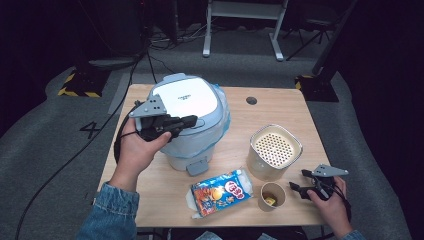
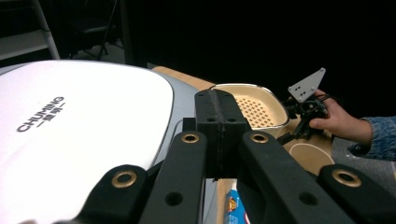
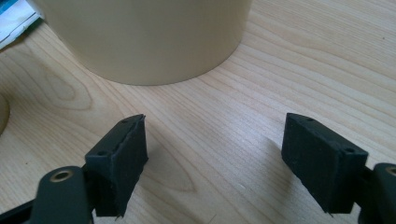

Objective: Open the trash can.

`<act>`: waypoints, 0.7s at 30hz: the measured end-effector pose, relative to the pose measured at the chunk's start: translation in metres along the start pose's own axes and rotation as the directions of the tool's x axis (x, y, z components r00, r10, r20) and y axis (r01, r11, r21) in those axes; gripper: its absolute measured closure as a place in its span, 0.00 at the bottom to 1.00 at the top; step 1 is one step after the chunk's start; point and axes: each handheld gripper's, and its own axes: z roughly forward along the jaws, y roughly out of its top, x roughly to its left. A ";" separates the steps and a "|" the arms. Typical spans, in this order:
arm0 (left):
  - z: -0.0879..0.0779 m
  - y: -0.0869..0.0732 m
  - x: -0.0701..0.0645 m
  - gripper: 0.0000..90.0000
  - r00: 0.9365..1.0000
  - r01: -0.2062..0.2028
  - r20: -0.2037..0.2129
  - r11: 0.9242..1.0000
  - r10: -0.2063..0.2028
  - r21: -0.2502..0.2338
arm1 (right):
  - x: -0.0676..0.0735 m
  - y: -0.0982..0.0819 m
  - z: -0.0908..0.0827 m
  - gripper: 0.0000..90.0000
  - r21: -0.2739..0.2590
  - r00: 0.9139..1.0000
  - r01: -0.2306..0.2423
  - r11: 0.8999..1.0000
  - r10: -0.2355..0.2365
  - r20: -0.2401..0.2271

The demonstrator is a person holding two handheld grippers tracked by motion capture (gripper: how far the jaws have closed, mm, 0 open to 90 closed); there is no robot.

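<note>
Your left gripper (image 1: 192, 121), jaws closed on nothing, hovers over the one white-lidded pedal bin (image 1: 186, 98) at centre-left of the high view. Your right gripper (image 1: 296, 181) rests lower right, jaws open and empty. You have one beige perforated container (image 1: 274, 149), one paper cup (image 1: 272, 196) and one snack packet (image 1: 221, 192) on the table (image 1: 280, 107).

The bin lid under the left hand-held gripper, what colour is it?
White, with a pale blue-grey rim; the bin lid shows best in the high view.
</note>
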 end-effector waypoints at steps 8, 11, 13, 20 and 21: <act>0.014 -0.002 -0.001 1.00 0.998 -0.034 -0.047 0.997 0.037 0.071 | 0.000 0.000 0.000 0.25 0.000 1.000 0.001 1.000 -0.001 -0.002; 0.015 -0.001 -0.004 1.00 0.996 -0.056 -0.066 0.995 0.062 0.088 | -0.001 0.000 0.000 0.25 0.001 1.000 0.003 1.000 -0.003 -0.002; 0.015 0.001 -0.006 1.00 0.995 -0.068 -0.070 0.993 0.075 0.100 | -0.001 0.000 0.000 0.25 0.000 1.000 0.003 1.000 -0.003 -0.002; 0.016 0.001 -0.005 1.00 0.996 -0.046 -0.064 0.993 0.054 0.113 | 0.000 0.000 0.000 0.25 0.001 1.000 0.004 1.000 -0.004 -0.001; 0.016 0.001 -0.006 1.00 0.996 -0.049 -0.064 0.992 0.056 0.118 | 0.000 0.000 0.000 0.25 0.001 1.000 0.003 1.000 -0.003 -0.002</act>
